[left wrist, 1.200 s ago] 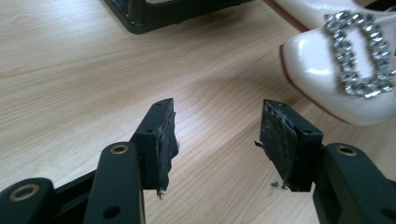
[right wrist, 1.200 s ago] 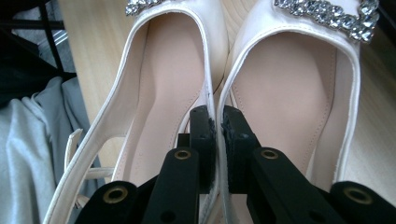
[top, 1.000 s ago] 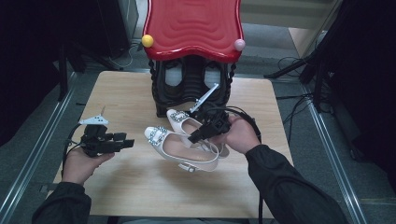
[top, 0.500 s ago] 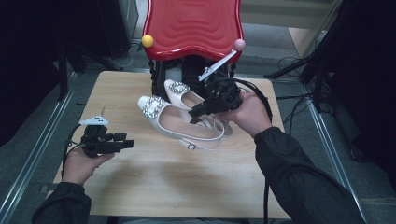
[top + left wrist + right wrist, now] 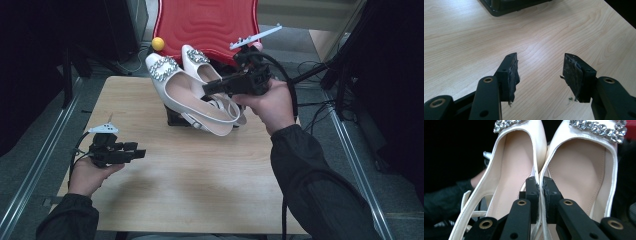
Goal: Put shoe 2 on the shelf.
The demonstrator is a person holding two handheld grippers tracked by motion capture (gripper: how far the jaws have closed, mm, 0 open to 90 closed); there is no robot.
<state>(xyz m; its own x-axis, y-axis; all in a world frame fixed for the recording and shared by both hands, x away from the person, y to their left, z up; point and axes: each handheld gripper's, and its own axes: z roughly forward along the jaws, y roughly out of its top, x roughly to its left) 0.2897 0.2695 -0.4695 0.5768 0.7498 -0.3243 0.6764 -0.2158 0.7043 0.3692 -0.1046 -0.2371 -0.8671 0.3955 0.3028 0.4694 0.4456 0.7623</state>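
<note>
White shoes [image 5: 200,95] held above wooden table [image 5: 200,175]; red chair [image 5: 210,22] behind.

Shoes [image 5: 574,170] cut off at toes and heels.

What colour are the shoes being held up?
White shoes with beige insoles and sparkly silver buckles; clearest in the right gripper view.

shoes [image 5: 200,95] – aloft over table's [image 5: 200,185] far edge | red chair [image 5: 207,22] – behind table
</note>
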